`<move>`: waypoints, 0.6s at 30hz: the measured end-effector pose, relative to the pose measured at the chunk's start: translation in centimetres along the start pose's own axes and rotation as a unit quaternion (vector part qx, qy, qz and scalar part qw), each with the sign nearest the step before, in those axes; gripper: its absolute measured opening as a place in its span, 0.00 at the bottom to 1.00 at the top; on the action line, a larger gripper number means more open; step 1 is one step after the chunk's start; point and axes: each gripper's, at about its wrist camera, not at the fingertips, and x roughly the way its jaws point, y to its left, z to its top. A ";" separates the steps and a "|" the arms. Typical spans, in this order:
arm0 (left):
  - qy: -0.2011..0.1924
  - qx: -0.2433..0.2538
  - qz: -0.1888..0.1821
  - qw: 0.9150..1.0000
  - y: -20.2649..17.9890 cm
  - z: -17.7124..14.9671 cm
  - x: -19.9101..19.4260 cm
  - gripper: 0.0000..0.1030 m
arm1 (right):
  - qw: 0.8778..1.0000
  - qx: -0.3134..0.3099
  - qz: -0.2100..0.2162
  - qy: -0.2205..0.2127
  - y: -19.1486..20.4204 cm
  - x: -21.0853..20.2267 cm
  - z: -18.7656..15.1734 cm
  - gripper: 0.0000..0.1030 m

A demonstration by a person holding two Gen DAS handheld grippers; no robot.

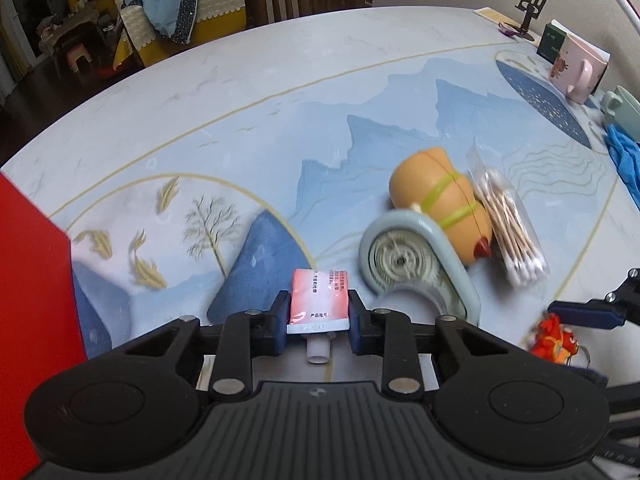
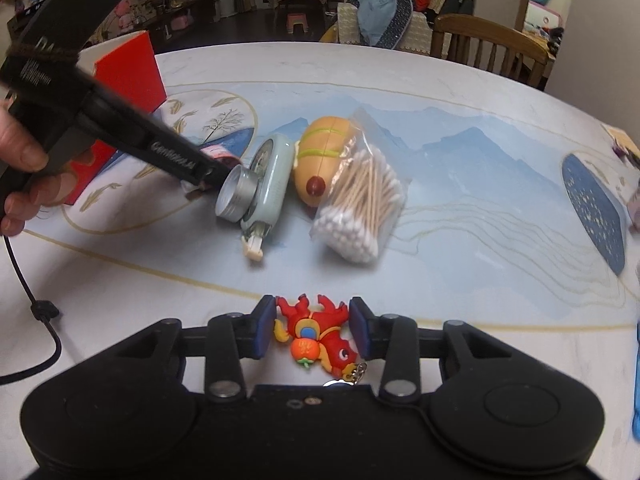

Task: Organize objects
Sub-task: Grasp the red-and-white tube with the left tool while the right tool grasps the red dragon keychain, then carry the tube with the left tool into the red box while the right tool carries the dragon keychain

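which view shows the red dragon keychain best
The right wrist view: the red rubbery dragon keychain lies whole between the right gripper pads, metal ring visible. The left wrist view catches only a blurred red part at its right edge.

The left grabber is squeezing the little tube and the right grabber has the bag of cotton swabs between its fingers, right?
Not quite. The right gripper has the red dragon keychain between its fingers, as the right wrist view shows. The bag of cotton swabs lies untouched on the table. The left gripper does squeeze the tube.
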 end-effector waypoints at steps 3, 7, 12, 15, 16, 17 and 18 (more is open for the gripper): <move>0.001 -0.008 -0.003 1.000 0.2 -1.0 -0.9 0.26 | 1.000 0.017 0.005 -0.001 -0.2 -1.0 -0.4 0.38; -0.003 -0.018 -0.014 1.000 0.2 -2.6 -2.6 0.26 | 0.999 0.032 0.009 -0.008 0.0 -2.6 -0.6 0.38; -0.004 -0.026 -0.021 0.999 0.2 -4.7 -4.9 0.26 | 0.999 0.043 0.016 -0.020 0.7 -4.7 -0.5 0.38; -0.006 -0.035 -0.028 0.999 0.4 -5.7 -6.4 0.26 | 0.999 0.039 0.018 -0.029 1.6 -5.9 -0.3 0.37; -0.009 -0.037 -0.031 0.999 0.6 -5.9 -6.9 0.26 | 0.999 0.037 0.019 -0.033 1.9 -6.4 -0.2 0.37; -0.011 -0.039 -0.033 0.999 0.7 -6.2 -7.4 0.26 | 0.998 0.035 0.020 -0.038 2.2 -6.8 -0.1 0.37; -0.015 -0.041 -0.035 0.998 0.9 -6.5 -7.9 0.26 | 0.998 0.033 0.020 -0.042 2.6 -7.2 0.0 0.37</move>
